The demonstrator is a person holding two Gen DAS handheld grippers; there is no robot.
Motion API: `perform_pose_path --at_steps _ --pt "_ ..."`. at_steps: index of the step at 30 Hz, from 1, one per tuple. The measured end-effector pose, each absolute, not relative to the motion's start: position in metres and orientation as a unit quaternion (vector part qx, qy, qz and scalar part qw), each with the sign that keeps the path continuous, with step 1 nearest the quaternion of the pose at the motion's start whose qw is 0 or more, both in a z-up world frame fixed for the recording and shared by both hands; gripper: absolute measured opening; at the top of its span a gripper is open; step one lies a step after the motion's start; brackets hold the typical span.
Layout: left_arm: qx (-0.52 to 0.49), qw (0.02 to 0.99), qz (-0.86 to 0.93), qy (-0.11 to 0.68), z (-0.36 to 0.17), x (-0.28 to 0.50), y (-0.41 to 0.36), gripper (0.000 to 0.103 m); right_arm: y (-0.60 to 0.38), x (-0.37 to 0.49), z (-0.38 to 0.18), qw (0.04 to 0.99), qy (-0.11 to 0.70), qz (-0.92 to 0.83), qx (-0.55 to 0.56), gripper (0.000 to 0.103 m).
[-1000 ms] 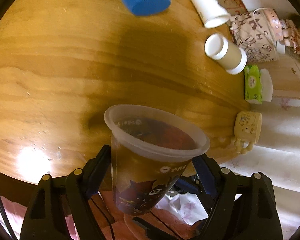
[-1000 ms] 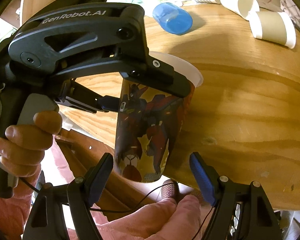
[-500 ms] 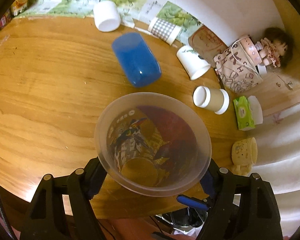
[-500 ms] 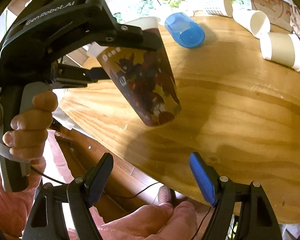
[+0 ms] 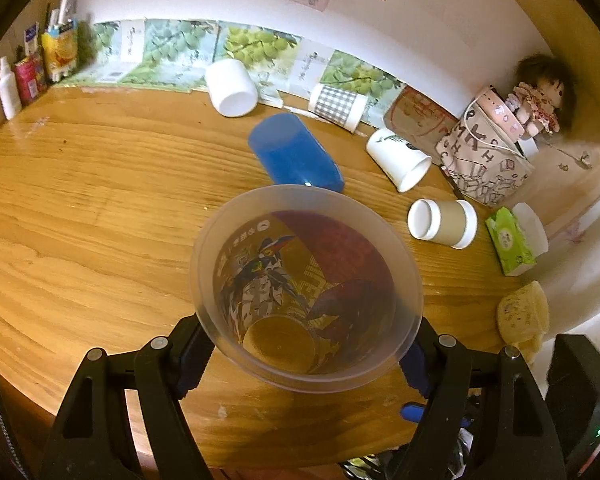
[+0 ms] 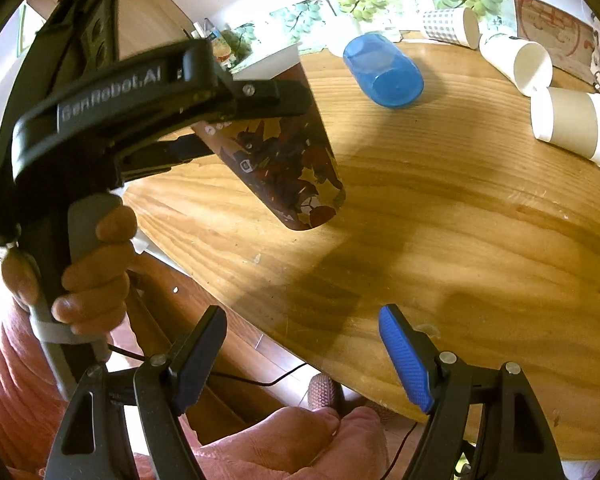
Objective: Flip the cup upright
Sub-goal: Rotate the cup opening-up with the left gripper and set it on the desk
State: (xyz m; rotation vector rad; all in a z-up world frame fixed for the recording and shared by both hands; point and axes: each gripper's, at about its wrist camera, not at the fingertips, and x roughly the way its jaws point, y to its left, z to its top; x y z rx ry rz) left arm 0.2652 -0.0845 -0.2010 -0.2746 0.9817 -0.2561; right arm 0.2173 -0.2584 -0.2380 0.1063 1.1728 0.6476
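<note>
My left gripper (image 5: pixel 306 354) is shut on a translucent plastic cup with a robot print (image 5: pixel 306 292). In the left wrist view I look into its open mouth. In the right wrist view the cup (image 6: pixel 284 160) hangs tilted above the wooden table (image 6: pixel 460 220), base pointing down and right, mouth up near the left gripper's body (image 6: pixel 140 104). The cup does not touch the table. My right gripper (image 6: pixel 304 356) is open and empty at the table's near edge, below the cup.
A blue cup (image 5: pixel 296 156) lies on its side mid-table. Paper cups (image 5: pixel 398 158) (image 5: pixel 442 224) (image 5: pixel 232 88) (image 5: pixel 338 106) lie on their sides further back. A patterned bag (image 5: pixel 484 156), a doll (image 5: pixel 540 100) and a tissue pack (image 5: pixel 510 242) sit at right.
My left gripper has carried the cup from below the table's edge up over the table and tipped it, so its mouth faces the left wrist camera. The right gripper stayed open.
</note>
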Motion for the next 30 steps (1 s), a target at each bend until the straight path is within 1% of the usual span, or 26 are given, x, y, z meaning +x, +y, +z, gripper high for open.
perform_pose_path --at_steps 20,30 --pt "-0.106 0.891 -0.102 0.431 -0.215 0.244 -0.093 0.081 -0.270 0.223 -0.240 0.785 0.551 0.276 0.063 0.079" --pt "-0.086 0.873 -0.112 0.467 -0.222 0.237 -0.100 0.080 -0.275 0.225 -0.243 0.786 0.556 0.261 0.069 0.079"
